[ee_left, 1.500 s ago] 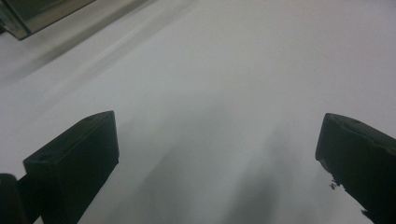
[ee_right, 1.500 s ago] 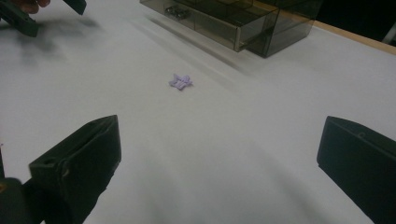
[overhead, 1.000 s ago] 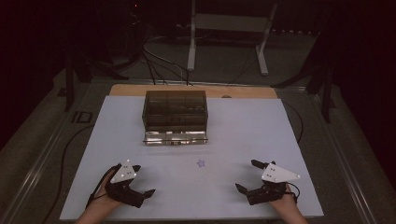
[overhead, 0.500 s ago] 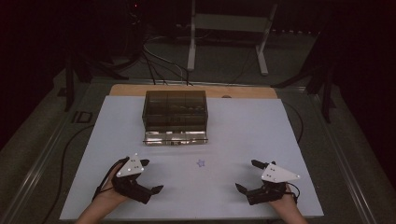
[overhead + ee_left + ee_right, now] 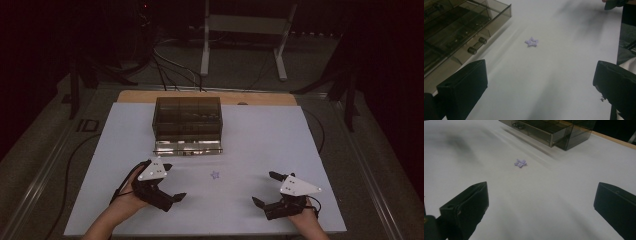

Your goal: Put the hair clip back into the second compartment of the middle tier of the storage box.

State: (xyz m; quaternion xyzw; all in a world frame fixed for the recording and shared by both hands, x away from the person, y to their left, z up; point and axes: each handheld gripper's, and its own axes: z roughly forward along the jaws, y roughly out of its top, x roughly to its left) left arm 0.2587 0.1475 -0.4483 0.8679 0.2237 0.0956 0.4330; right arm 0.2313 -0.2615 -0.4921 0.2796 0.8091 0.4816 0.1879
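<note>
Star piece: one purple star (image 5: 215, 175) on the white table (image 5: 300, 140).
Drawer box: one smoked-plastic drawer box (image 5: 188, 120).
Left gripper (image 5: 170, 182): jaws wide, empty.
Right gripper (image 5: 265, 188): jaws wide, empty.

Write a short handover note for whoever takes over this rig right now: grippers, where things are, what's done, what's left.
Left gripper: open, empty, low over the table's near left, aimed toward the purple star.
Right gripper: open, empty, near right.
Star: lies flat on the white table between both grippers, untouched, apart from the box.
Smoky drawer box: mid-table, its bottom drawer pulled out toward the person.
Done: drawer open.
Left: probably grasp the star and place it in the drawer.
</note>
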